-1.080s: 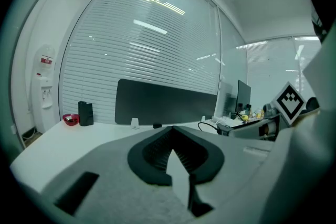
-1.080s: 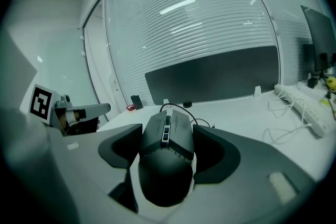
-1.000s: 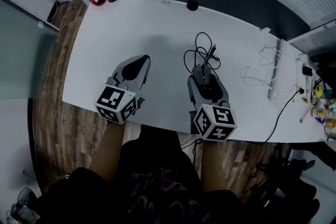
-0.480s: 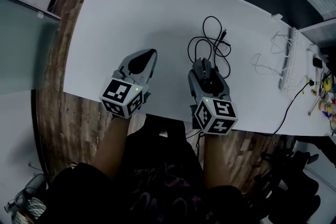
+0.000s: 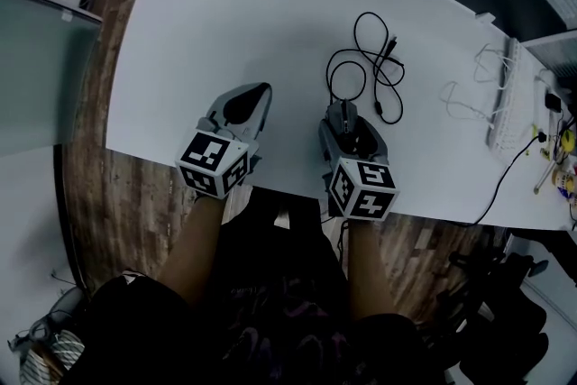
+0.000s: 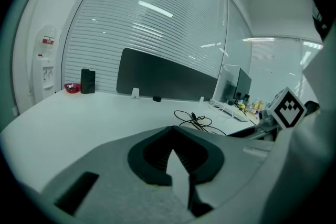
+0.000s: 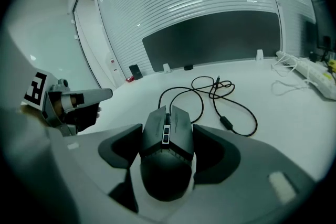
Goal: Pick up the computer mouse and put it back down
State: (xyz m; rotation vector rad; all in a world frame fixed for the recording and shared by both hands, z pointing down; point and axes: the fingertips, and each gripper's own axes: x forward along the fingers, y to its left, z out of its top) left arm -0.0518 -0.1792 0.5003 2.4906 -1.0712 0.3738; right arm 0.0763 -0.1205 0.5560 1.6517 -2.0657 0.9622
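Right gripper (image 7: 167, 131): jaws clamped on the flanks of one computer mouse (image 7: 165, 176), which is black, angular, with a matte shell, and sits near the desk's front edge; contact with the surface cannot be confirmed. Left gripper (image 6: 173, 131): jaws closed tip to tip, nothing between them. Both forearms reach forward side by side, with the grippers tilted downward. Two marker cubes (image 5: 215, 163) noted, one per gripper. One thin black cable (image 7: 220, 94) runs from the mouse in loose loops across the smooth white desk (image 5: 225, 22). One white power strip (image 5: 507, 99) lies at the right.
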